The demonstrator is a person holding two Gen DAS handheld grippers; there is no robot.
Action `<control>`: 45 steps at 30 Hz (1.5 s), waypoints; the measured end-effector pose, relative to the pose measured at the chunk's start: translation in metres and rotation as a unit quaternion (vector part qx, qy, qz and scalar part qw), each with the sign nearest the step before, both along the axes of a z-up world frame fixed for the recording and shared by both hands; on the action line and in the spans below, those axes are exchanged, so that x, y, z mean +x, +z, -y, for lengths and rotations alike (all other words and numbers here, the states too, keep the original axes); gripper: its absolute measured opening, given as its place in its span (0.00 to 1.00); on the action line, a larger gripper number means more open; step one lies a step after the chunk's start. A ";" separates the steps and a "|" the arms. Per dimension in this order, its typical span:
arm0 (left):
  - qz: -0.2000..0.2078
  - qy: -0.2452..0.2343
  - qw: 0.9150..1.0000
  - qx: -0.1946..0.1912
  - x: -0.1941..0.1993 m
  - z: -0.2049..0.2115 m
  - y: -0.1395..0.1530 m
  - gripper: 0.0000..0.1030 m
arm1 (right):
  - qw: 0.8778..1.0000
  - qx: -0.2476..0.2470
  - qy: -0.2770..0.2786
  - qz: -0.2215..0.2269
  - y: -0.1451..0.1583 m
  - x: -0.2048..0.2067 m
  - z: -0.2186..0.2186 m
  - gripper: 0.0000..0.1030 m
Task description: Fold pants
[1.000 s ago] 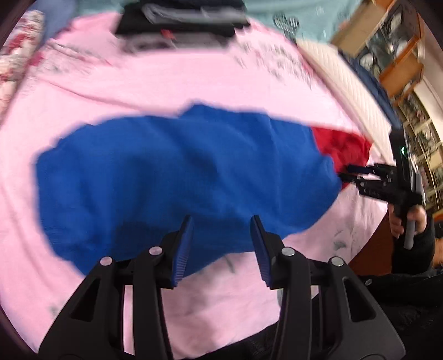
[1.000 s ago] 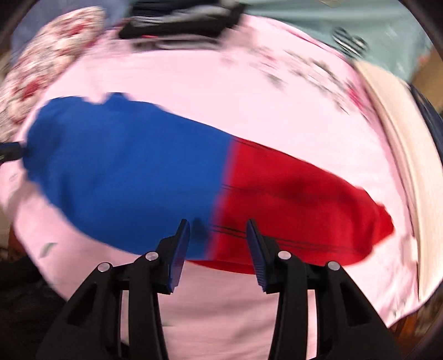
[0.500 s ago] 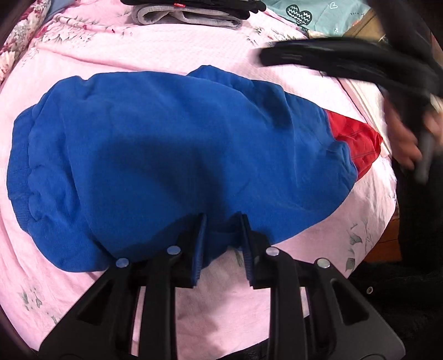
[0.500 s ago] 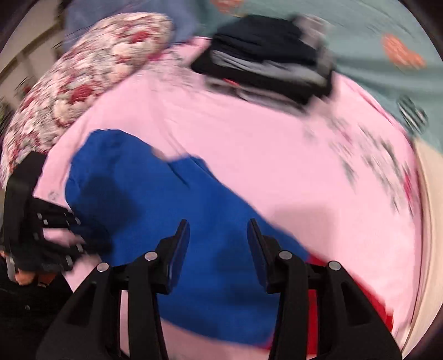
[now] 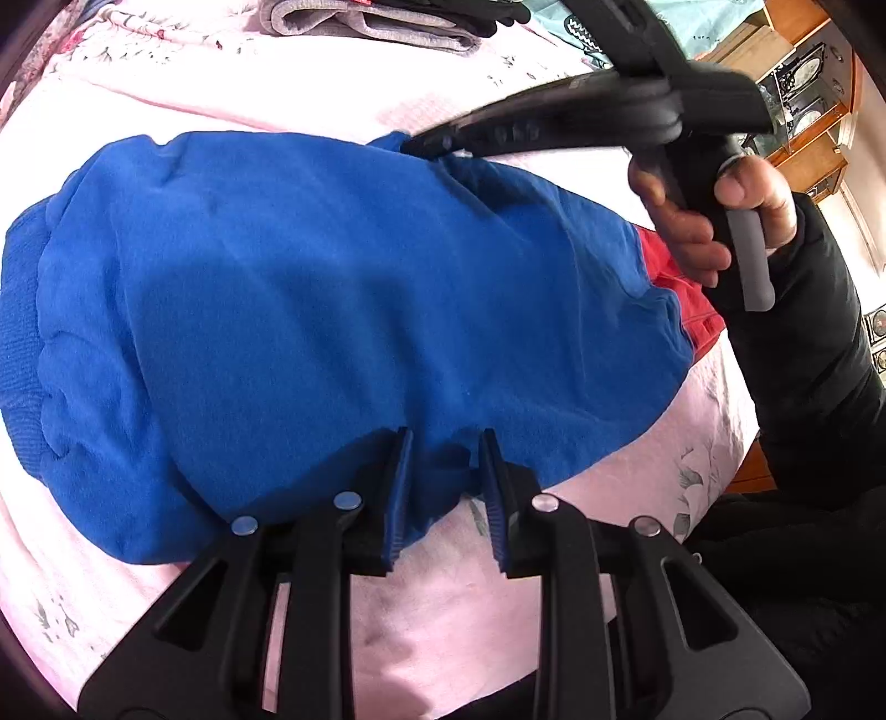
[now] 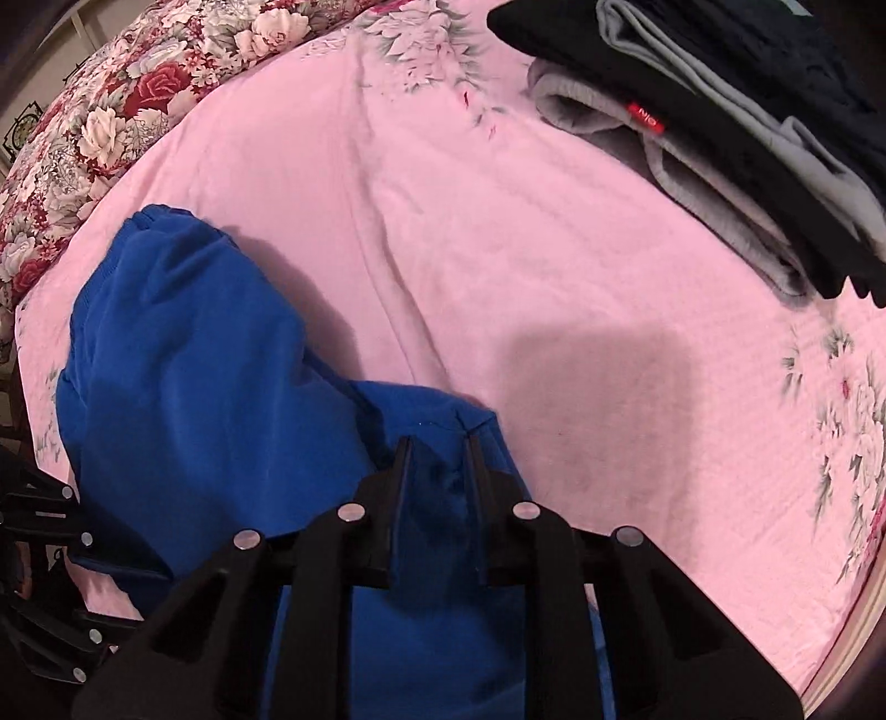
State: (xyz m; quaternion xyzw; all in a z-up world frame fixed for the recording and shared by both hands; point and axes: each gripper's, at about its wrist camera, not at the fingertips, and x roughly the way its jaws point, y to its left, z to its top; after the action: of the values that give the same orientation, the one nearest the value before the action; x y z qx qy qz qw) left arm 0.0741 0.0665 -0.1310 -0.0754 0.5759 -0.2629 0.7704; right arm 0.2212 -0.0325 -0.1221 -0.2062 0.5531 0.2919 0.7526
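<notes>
Blue and red pants [image 5: 332, 288] lie on a pink bedsheet [image 5: 443, 620], blue part spread wide, a red part [image 5: 670, 288] showing at the right. My left gripper [image 5: 443, 476] straddles the near edge of the blue fabric, jaws narrowed around a fold of it. My right gripper [image 6: 437, 471] sits on the far edge of the blue fabric [image 6: 210, 399], jaws narrowed around it. It also shows in the left wrist view [image 5: 421, 147], held by a hand at the pants' far edge.
A stack of folded dark and grey clothes [image 6: 720, 105] lies at the back of the bed, also in the left wrist view [image 5: 376, 27]. A floral quilt [image 6: 94, 122] lies at the left. Wooden cabinets [image 5: 803, 83] stand beyond the bed's right edge.
My left gripper moved forward onto the pants' near edge and its jaws narrowed. My right gripper swung from the red part across to the far edge of the blue part and narrowed.
</notes>
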 end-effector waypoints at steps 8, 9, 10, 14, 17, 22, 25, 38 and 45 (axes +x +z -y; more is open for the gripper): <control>-0.002 -0.001 1.000 0.004 0.000 -0.002 0.000 0.24 | 1.000 0.005 0.023 0.008 0.010 0.001 0.000 0.09; -0.002 -0.002 1.000 0.004 0.000 -0.002 0.001 0.24 | 1.000 0.006 0.023 0.005 0.009 0.001 0.001 0.16; -0.002 -0.002 1.000 0.004 0.000 -0.001 0.000 0.24 | 1.000 0.004 0.021 0.008 0.008 0.002 0.003 0.17; -0.003 -0.003 1.000 0.002 0.000 -0.003 0.000 0.24 | 1.000 0.000 0.023 0.007 0.004 0.004 0.004 0.17; -0.003 -0.002 1.000 0.000 0.001 -0.005 0.001 0.24 | 0.999 0.010 0.030 -0.010 0.000 0.006 0.003 0.18; -0.004 -0.002 1.000 -0.005 0.002 -0.007 0.001 0.24 | 0.999 0.013 0.033 -0.030 -0.009 0.009 -0.002 0.20; -0.001 0.001 1.000 -0.001 0.004 -0.008 0.001 0.24 | 1.000 0.022 0.011 -0.010 -0.001 0.007 -0.002 0.06; 0.033 0.025 0.998 0.036 0.011 -0.021 0.028 0.29 | 0.997 0.053 -0.038 -0.048 -0.010 0.052 0.005 0.24; 0.034 0.058 0.998 -0.015 0.081 -0.004 0.056 0.34 | 0.993 0.033 -0.095 0.065 0.049 0.019 0.061 0.42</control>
State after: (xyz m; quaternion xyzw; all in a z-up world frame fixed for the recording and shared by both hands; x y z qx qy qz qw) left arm 0.1554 0.0708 -0.0749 -0.1115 0.5403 -0.2292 0.8019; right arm 0.2398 -0.0935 -0.0728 -0.1461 0.5102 0.2238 0.8175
